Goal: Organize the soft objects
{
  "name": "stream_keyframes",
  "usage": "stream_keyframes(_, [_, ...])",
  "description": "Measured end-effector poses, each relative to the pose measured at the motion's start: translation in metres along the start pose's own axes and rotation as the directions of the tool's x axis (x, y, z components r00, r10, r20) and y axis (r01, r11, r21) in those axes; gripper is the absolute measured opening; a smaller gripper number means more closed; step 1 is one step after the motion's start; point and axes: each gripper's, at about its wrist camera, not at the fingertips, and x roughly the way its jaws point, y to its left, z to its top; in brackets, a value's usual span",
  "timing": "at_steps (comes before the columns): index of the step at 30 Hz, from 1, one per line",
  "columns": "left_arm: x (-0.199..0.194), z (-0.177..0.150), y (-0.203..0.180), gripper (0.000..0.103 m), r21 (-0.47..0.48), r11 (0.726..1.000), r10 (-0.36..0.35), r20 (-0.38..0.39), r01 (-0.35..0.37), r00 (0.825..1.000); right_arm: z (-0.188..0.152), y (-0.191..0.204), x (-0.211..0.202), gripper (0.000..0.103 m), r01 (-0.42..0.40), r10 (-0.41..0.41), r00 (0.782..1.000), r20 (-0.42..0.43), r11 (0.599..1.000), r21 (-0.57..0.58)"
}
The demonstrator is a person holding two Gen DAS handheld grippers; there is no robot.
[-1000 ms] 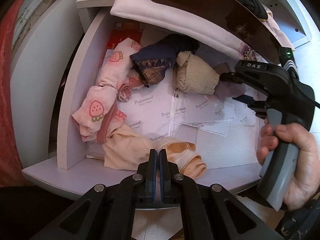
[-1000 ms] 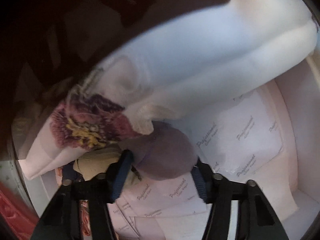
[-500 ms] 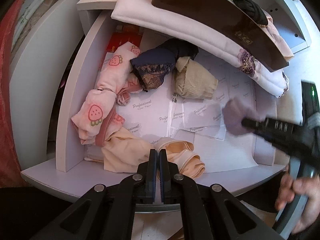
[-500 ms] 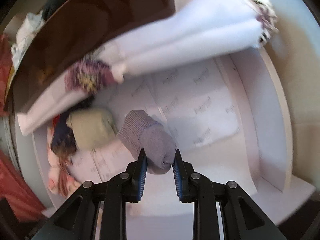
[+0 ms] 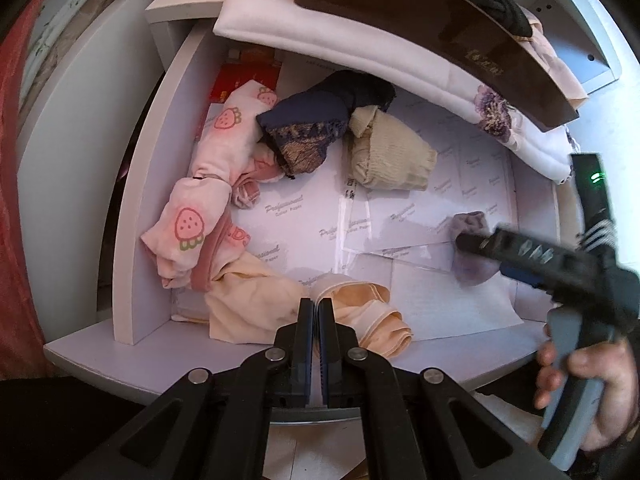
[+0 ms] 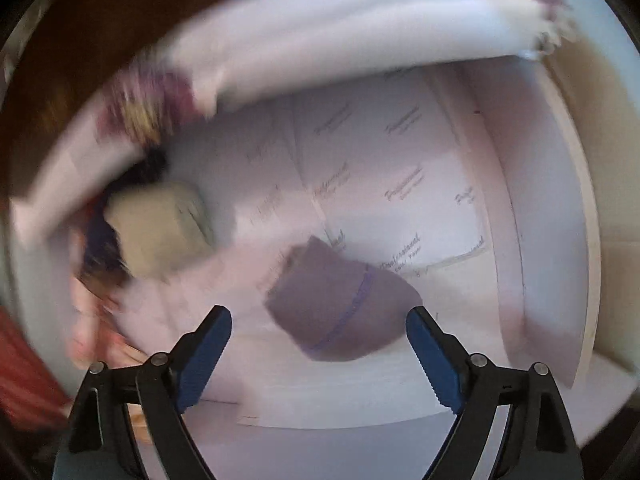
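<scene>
A rolled purple sock (image 6: 340, 304) lies on the paper lining at the front right of a white drawer (image 5: 148, 200). My right gripper (image 6: 318, 316) points down over it. Its jaws are opening and stand wide, one blue pad (image 6: 208, 340) on either side of the roll, neither touching it. In the left wrist view the same roll (image 5: 470, 224) shows partly behind the right gripper (image 5: 480, 258), which a hand holds. My left gripper (image 5: 315, 308) is shut and empty above the drawer's front edge, over a peach cloth (image 5: 256, 300).
Also in the drawer are a beige roll (image 5: 388, 156), a navy roll (image 5: 316, 120) and pink strawberry-print cloths (image 5: 208, 200). A folded white cloth with a purple flower (image 5: 400, 64) and a brown board (image 5: 440, 20) overhang the drawer's back. A black sock (image 5: 496, 4) lies on top.
The right gripper carried the purple roll out from under the white cloth to the drawer's front right, then its jaws opened off it. The left gripper stayed still and shut.
</scene>
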Motion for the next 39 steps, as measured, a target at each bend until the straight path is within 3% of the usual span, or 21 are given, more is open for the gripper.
stream_keyframes(1, [0.001,0.0,0.0,0.002,-0.001,1.0,0.002,-0.002,-0.002,1.0,-0.001,0.002,0.003,0.085,0.023,-0.023,1.0,-0.005,1.0,-0.012])
stream_keyframes(3, [0.001,0.0,-0.002,0.002,0.009,1.0,0.01,-0.004,-0.01,1.0,-0.002,0.004,0.005,0.063,0.098,-0.098,0.995,0.011,0.995,-0.034])
stream_keyframes(9, [-0.005,0.0,-0.003,0.001,0.015,1.0,0.017,0.018,-0.018,1.0,-0.006,0.017,0.006,0.06,0.162,-0.16,0.987,0.026,0.978,-0.13])
stream_keyframes(16, [-0.027,0.001,-0.004,0.001,0.008,1.0,-0.003,0.084,0.002,0.996,-0.018,0.022,0.004,0.059,0.188,-0.183,0.982,0.043,0.969,-0.16])
stream_keyframes(21, [-0.042,0.0,-0.005,0.001,0.003,1.0,-0.031,0.132,0.031,0.991,-0.033,0.023,0.016,0.054,0.26,-0.26,0.965,0.028,0.94,-0.222])
stream_keyframes(39, [-0.069,0.007,-0.002,0.001,-0.047,0.987,-0.142,0.234,0.157,0.962,-0.034,0.021,0.01,0.051,0.242,-0.235,0.97,0.055,0.948,-0.209])
